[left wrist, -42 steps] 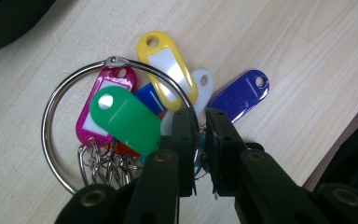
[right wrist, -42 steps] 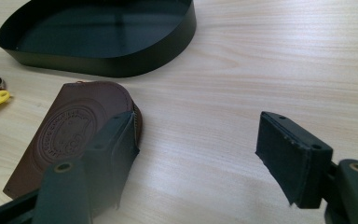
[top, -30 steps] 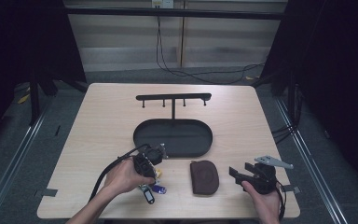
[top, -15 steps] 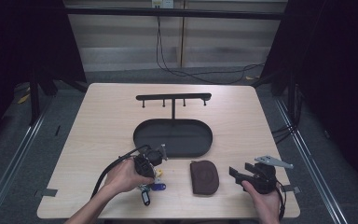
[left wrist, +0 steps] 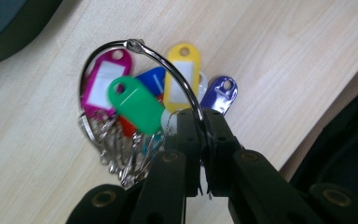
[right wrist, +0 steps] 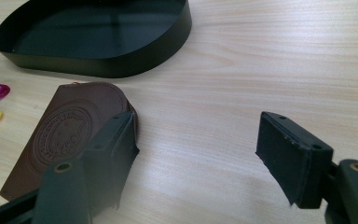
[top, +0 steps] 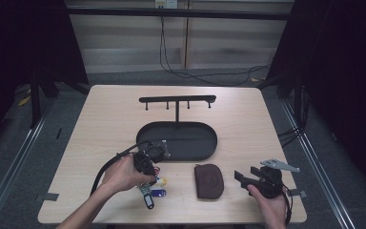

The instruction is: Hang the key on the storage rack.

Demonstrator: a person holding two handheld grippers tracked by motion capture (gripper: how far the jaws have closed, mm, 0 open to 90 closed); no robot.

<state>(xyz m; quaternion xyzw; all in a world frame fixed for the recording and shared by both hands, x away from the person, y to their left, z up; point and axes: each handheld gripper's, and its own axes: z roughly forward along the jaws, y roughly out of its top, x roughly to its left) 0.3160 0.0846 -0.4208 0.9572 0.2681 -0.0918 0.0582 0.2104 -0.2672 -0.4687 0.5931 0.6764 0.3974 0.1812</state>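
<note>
The light wooden table (top: 105, 114) carries a black oval tray (top: 205, 140) with a hook rail (top: 177, 99) at its middle, a brown pouch (top: 208, 181) near the front edge, and 1 bunch of coloured key tags (top: 151, 192) toward the front-left corner.

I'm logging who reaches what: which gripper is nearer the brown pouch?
Right. The right gripper sits open just beside the brown pouch; the left gripper is farther off, clamped on the key ring.

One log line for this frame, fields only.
left hand-held gripper: shut on metal key ring with coloured plastic tags | right hand-held gripper: open, empty | brown leather pouch: on table, beside black oval tray
</note>
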